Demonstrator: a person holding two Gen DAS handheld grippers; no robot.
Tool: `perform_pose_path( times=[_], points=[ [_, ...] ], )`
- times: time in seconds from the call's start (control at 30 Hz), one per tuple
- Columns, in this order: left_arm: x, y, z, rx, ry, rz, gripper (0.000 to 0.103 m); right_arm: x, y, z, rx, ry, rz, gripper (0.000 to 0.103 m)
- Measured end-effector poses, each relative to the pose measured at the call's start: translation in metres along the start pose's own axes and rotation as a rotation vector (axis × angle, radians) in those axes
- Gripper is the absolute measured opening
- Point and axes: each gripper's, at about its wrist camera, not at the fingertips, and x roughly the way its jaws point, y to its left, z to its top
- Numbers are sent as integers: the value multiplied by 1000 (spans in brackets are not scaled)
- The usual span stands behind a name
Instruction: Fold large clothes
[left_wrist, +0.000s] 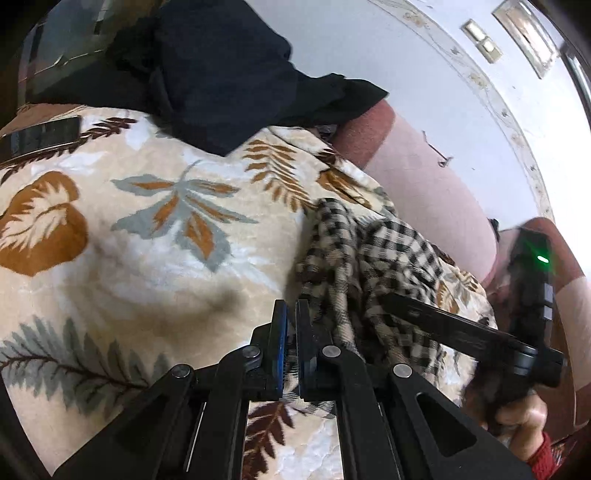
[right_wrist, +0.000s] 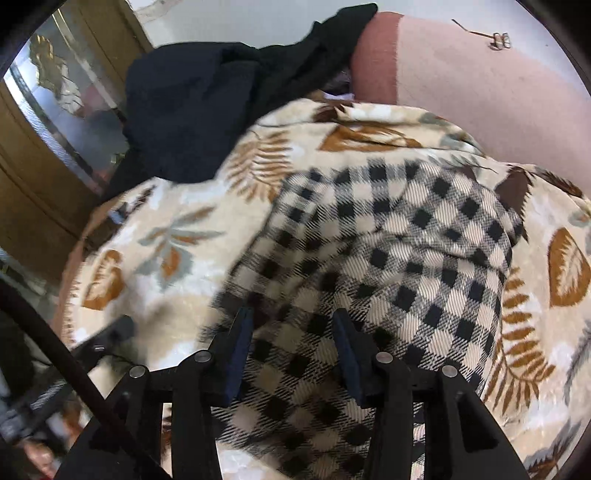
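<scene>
At the left of your left wrist view lies the leaf-print blanket (left_wrist: 129, 229), with a black garment (left_wrist: 229, 81) heaped at the upper left. Low in the middle, your left claw (left_wrist: 291, 332) is clenched on an edge of the checked shirt (left_wrist: 369, 258), which bunches toward the lower right. At the far right, your right hand (left_wrist: 524, 417) holds the other tool. In your right wrist view, the checked shirt (right_wrist: 388, 240) spreads across the middle over the blanket (right_wrist: 155, 240), and your right claw (right_wrist: 293, 332) stands released above it, gripping nothing.
</scene>
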Motion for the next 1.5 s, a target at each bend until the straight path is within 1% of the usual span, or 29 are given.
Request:
perform_pose_path(
  times=[0.03,0.07,0.1,0.13,0.17,0.2,0.23,0.27,0.33,0.47,0.6,0.73,0.9,0.97,1.03,1.13,1.27,1.3,1.33,1.37,1.4,1.47,1.5],
  points=[
    [3,-5,-2,17,2,-14,2,5,0,1,4,-2,-22,49],
    [5,-8,-3,33,5,-20,2,11,1,3,0,-7,-69,49],
    [10,-15,-6,63,15,-33,2,16,1,5,-4,-7,-97,49],
    [13,-20,-8,79,27,-45,3,21,-1,6,-2,3,-107,49],
    [18,-24,-10,96,49,-61,3,27,-4,6,11,20,-108,42],
    [24,-28,-13,108,77,-74,3,30,-7,6,28,30,-93,31],
    [26,-30,-15,113,94,-73,3,32,-9,6,47,46,-58,7],
    [28,-31,-16,115,103,-66,3,29,-12,7,69,36,-43,7],
    [26,-29,-15,104,104,-57,3,20,-10,10,71,2,-11,6],
    [14,-15,-5,42,73,-67,3,2,9,20,46,-52,40,6],
    [9,-5,0,6,55,-40,3,12,29,28,21,-41,59,6],
    [6,0,1,-14,54,-32,3,31,35,26,35,-9,84,6],
    [12,-3,-1,8,76,-10,3,50,38,24,51,27,119,6],
    [20,-4,-4,24,103,-1,3,54,34,26,69,40,146,6],
    [31,-7,-8,36,147,-7,3,55,31,27,88,50,174,6],
    [45,-12,-13,59,183,-17,3,55,26,28,104,57,202,6],
    [54,-20,-17,97,190,-5,3,54,24,28,106,61,213,6],
    [57,-22,-19,110,203,4,3,54,24,28,105,62,214,6],
    [59,-23,-19,126,210,30,0,54,24,28,106,63,215,6],
    [60,-24,-20,145,209,69,0,54,23,28,107,64,218,6],
    [61,-22,-20,148,206,88,0,54,23,28,107,65,219,6],
    [64,-16,-19,125,225,92,0,55,21,27,105,67,222,6],
    [66,-12,-19,121,230,120,0,55,21,27,103,70,220,6]
  ],
)
